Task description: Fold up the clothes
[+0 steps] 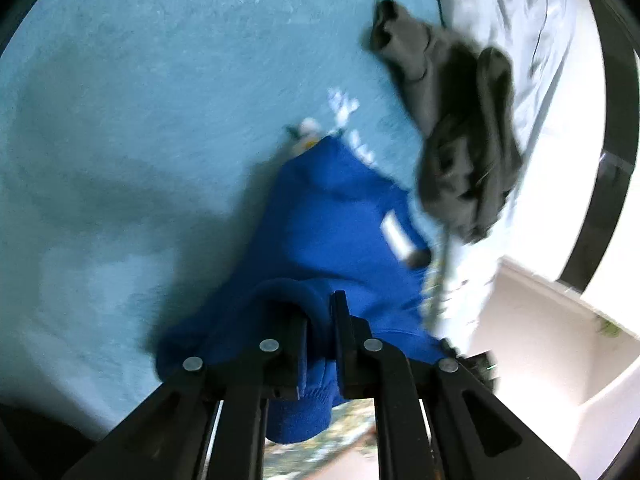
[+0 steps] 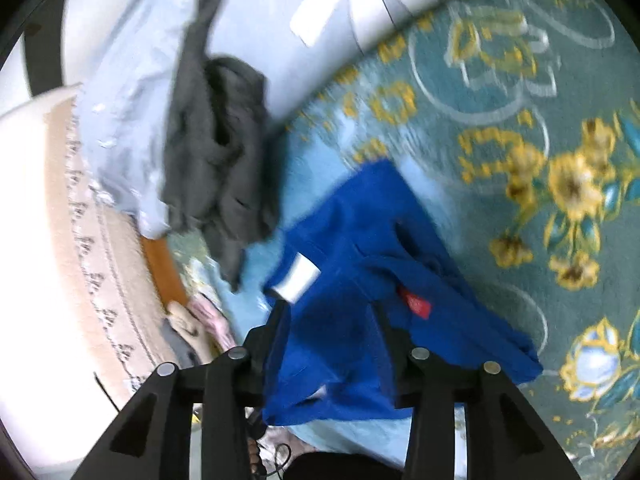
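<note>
- Left gripper [image 1: 320,320]: jaws nearly closed, pinching a ribbed edge of the blue garment [image 1: 320,220].
- Right gripper [image 2: 332,324]: jaws partly apart, blue cloth draped between them; grip uncertain.
- Garment lies on the teal bed cover [image 1: 160,100].
- Beyond: crumpled grey garment [image 2: 216,152] against a pale pillow [image 2: 120,120].

Bright daylight blows out the white edges, both fisheye views smear with motion blur, and corners vignette black.

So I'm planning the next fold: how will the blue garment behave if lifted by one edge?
The blue garment looks floppy: it drapes and bunches around the right claw. Its thick ribbed hem suggests moderate weight, so it probably sags rather than slips.
</note>
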A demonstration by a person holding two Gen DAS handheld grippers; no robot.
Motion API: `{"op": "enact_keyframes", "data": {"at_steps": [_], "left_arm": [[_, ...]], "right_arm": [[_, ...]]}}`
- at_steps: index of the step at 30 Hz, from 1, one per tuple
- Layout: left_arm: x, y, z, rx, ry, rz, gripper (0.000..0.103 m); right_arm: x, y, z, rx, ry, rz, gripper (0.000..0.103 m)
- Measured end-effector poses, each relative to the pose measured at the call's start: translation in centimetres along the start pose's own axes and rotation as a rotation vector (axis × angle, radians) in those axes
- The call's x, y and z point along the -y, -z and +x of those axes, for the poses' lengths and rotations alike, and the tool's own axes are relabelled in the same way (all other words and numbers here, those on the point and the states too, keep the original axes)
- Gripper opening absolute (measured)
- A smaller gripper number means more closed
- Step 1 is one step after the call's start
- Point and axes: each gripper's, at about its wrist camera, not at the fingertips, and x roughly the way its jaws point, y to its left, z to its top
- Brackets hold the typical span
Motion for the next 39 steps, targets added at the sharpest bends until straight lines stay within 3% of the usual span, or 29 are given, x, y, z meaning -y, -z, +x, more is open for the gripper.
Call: {"op": "enact_keyframes", "data": {"at_steps": [2, 5, 7, 10, 13, 15, 17, 20, 23, 27, 30, 37, 39], "left_arm": [[0.1, -0.3, -0.9, 0.033, 0.077, -0.016, 0.022], [0.3, -0.7, -2.4, 0.098, 0.192, -0.026, 0.025], [0.9, -1.0, -3.8, 0.163, 0.212, 0.013, 0.027], [2.6, -0.4, -4.9, 0.262, 0.065, 0.215, 0.028], [4.5, 1.3, -4.9, 0.313, -0.123, 0.503, 0.030], [5.8, 2.8, -3.8, 0.286, -0.234, 0.706, 0.039], [6.6, 4.1, -2.5, 0.266, -0.333, 0.874, 0.041], [7.2, 4.7, -1.8, 0.225, -0.385, 0.988, 0.046], [7.7, 5.5, -0.6, 0.211, -0.469, 1.120, 0.053], [7.5, 6.5, 2.2, 0.100, -0.552, 1.270, 0.054], [7.4, 6.0, 3.2, 0.095, -0.584, 1.285, 0.054], [7.5, 3.7, 3.6, 0.108, -0.439, 1.139, 0.053], [7.4, 3.4, 3.9, 0.099, -0.407, 1.098, 0.053]], "right_arm": [[-0.4, -0.3, -1.0, 0.042, -0.011, -0.029, 0.043], [-0.3, 0.1, -1.0, 0.076, 0.061, -0.118, 0.043], [-0.3, 0.4, -1.1, 0.098, 0.111, -0.179, 0.043], [-0.4, 0.9, -0.1, 0.123, 0.204, -0.304, 0.043], [-1.5, 1.6, 1.2, 0.123, 0.283, -0.471, 0.043], [-2.2, 2.0, 1.6, 0.116, 0.332, -0.573, 0.043], [-2.9, 2.6, 2.1, 0.096, 0.369, -0.679, 0.048], [-3.6, 3.5, 2.8, 0.070, 0.414, -0.817, 0.057], [-4.1, 4.1, 3.8, 0.072, 0.483, -0.903, 0.057], [-4.5, 3.9, 4.5, 0.081, 0.469, -0.923, 0.058], [-5.3, 4.5, 5.7, 0.073, 0.488, -0.983, 0.058], [-6.0, 4.5, 8.1, 0.046, 0.568, -1.051, 0.058], [-5.9, 4.4, 8.6, 0.036, 0.590, -1.043, 0.051]]}}
